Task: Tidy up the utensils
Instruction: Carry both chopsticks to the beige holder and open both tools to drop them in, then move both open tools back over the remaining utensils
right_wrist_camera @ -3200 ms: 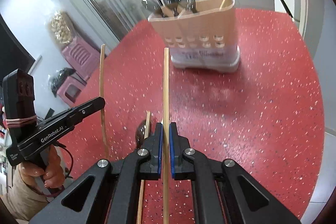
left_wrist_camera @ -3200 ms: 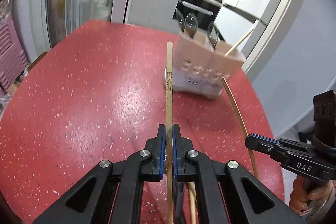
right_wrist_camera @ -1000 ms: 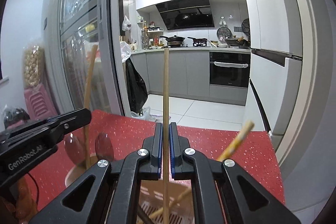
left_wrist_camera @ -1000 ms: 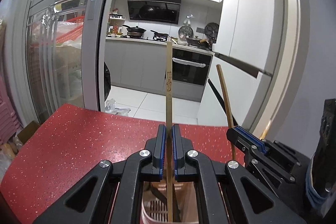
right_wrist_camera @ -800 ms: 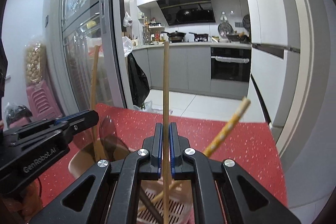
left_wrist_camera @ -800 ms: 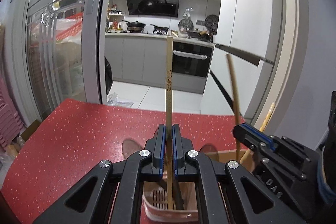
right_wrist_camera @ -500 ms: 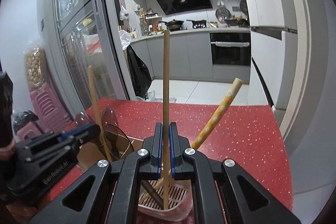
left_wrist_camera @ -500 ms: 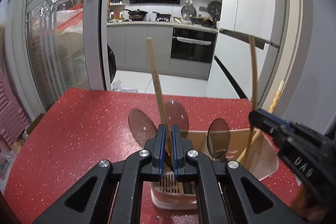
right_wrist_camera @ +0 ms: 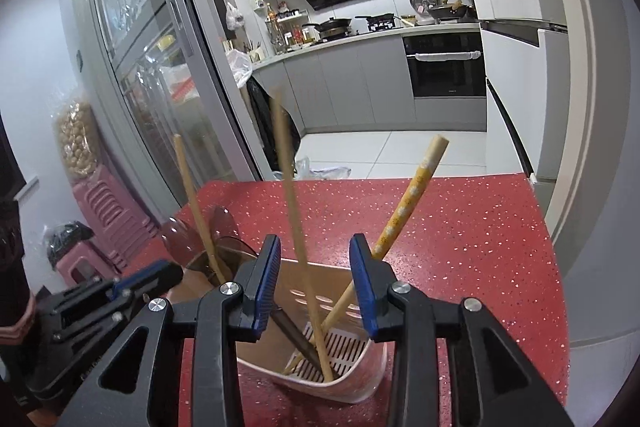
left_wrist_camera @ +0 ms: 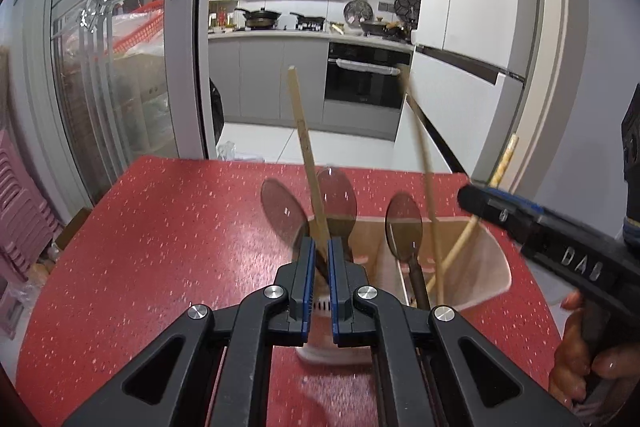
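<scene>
Left gripper (left_wrist_camera: 319,279) above the holder (left_wrist_camera: 494,269), jaws parted a little around a chopstick (left_wrist_camera: 306,155); contact hard to judge, probably loose. Right gripper (right_wrist_camera: 316,283) spread wide over the holder's right compartment, with a plain chopstick (right_wrist_camera: 294,211) standing free between the fingers beside a patterned one (right_wrist_camera: 408,205). Spoons (left_wrist_camera: 282,213) upright in the holder, on the red table (left_wrist_camera: 160,247).
</scene>
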Available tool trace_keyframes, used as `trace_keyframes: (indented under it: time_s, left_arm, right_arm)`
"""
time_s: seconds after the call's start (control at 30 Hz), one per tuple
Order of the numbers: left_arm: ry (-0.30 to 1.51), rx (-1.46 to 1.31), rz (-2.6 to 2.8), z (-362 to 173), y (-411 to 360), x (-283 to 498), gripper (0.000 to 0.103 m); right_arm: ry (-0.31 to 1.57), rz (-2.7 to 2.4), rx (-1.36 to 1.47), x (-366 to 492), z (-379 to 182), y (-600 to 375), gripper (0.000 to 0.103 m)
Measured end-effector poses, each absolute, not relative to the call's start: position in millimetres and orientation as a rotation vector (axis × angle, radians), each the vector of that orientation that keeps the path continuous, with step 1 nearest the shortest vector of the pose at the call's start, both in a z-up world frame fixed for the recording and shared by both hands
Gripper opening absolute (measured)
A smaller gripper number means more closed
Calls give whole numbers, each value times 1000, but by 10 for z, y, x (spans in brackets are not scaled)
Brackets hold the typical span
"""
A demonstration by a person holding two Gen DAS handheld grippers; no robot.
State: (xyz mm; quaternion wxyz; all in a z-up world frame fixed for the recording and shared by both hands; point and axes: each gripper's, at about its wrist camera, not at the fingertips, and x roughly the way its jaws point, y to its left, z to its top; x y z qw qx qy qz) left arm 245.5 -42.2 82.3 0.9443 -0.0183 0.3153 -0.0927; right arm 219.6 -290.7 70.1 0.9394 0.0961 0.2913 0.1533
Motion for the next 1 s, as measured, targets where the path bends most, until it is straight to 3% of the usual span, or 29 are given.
trace_keyframes:
  time_s: [0.1, 0.23, 0.33, 1.0]
  left_arm:
    - [674, -38, -193, 798, -392, 2357, 31]
    - [711, -32, -199, 760, -336, 2150, 31]
    - [751, -38, -195, 679, -281, 1997, 31]
    - [916, -65, -147, 140, -84, 1108, 31]
  right_arm:
    - [602, 324, 207, 2105, 748, -2914, 40]
    - [613, 325, 204, 1916, 787, -2939, 53]
    - [642, 321, 202, 1750, 769, -2953, 55]
    - [957, 255, 253, 828, 28, -2912, 75]
